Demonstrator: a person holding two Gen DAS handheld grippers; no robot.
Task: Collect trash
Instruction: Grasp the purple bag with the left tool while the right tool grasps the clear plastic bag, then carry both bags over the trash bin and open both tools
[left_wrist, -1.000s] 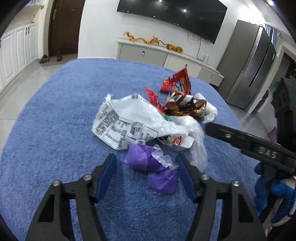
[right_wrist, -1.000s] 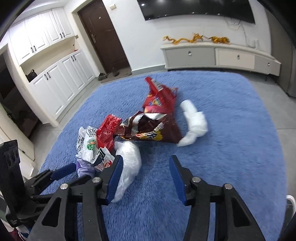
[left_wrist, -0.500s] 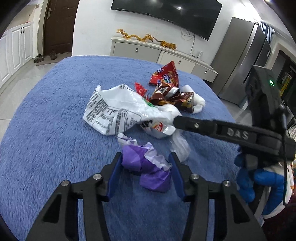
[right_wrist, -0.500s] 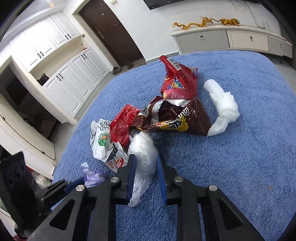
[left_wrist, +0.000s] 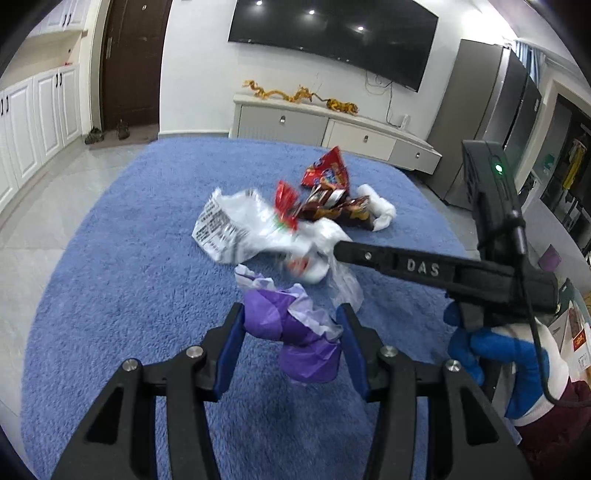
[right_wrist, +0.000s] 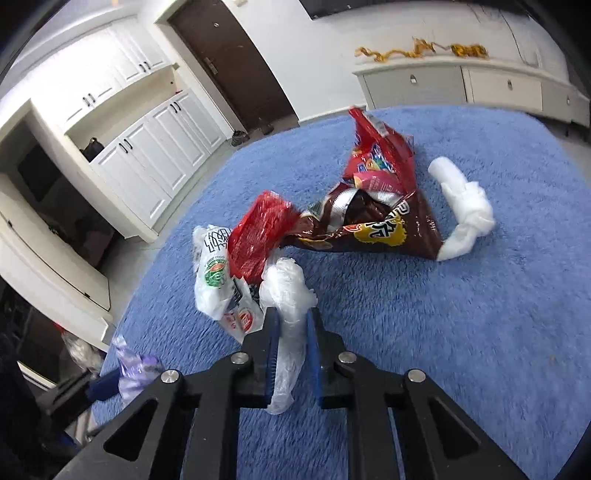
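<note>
Currently purple wrapper (left_wrist: 295, 336) sits bottom centre, clamped in left hand-held gripper (left_wrist: 293, 345), lifted off blue carpet (left_wrist: 129, 280). Right hand-held gripper (right_wrist: 291, 354), angled down, jaws closing on clear plastic bag (right_wrist: 288, 306) at frame centre. Snack wrappers (right_wrist: 362, 221) piled above. White cabinets (right_wrist: 147, 147) upper left, TV (left_wrist: 332, 40) on wall.

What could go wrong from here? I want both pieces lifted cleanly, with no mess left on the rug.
1. The right gripper is closing its jaws on the thin clear bag. Its top lies against the white bag and red wrapper, so lifting may drag them along.
2. The film could slip from the narrow pinch.
3. The left gripper holds the purple wad loosely crumpled, with a lump hanging below the jaws; it might drop.
</note>
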